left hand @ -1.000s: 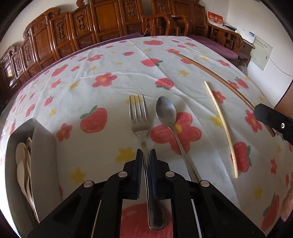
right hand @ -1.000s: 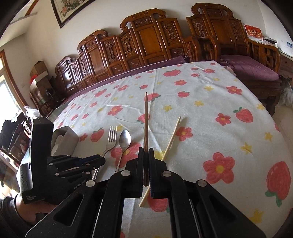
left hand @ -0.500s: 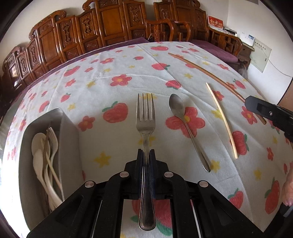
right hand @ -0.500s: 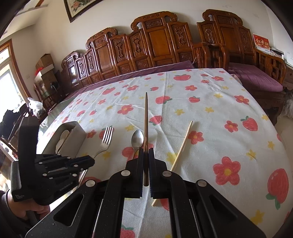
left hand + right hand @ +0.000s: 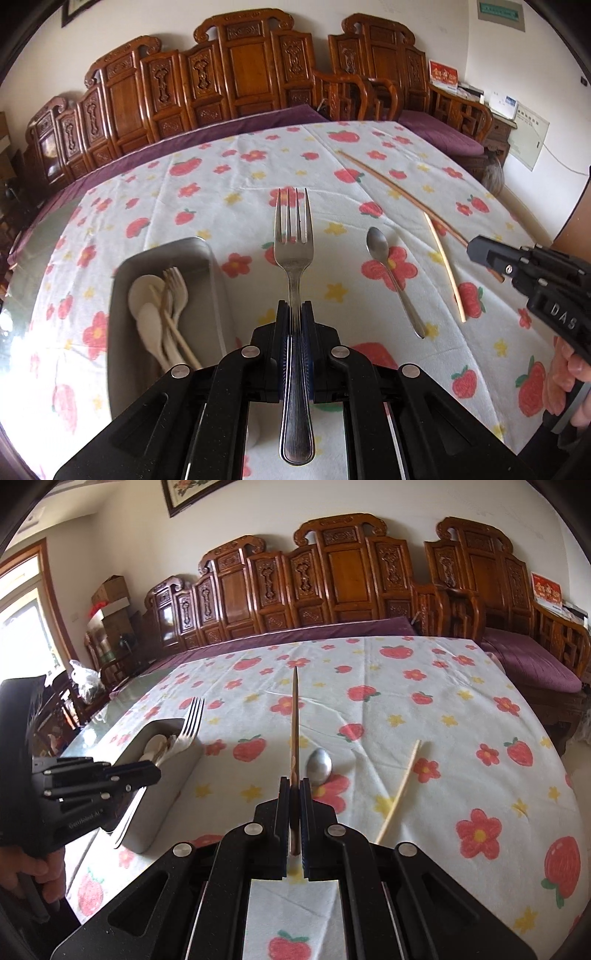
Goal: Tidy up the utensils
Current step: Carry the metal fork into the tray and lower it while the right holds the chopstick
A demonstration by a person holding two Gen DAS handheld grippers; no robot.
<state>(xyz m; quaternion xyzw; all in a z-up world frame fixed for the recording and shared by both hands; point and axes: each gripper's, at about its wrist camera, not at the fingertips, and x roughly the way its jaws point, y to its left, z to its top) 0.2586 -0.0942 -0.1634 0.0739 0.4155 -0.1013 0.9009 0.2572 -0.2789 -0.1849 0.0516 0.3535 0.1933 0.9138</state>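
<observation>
Fork [image 5: 293, 254] now lifted off the table, pinched in left gripper [image 5: 294, 321] jaws, bin [image 5: 207, 266] lower left; right gripper [image 5: 294, 797] jaws clamp brown chopstick [image 5: 294, 716] — both ready to drop in.

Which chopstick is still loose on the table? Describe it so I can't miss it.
On the strawberry tablecloth, look right of the metal spoon lying near the middle. The pale chopstick lies flat there, untouched. Its light bamboo colour sets it apart from the dark brown chopstick, which the right claw grips.
</observation>
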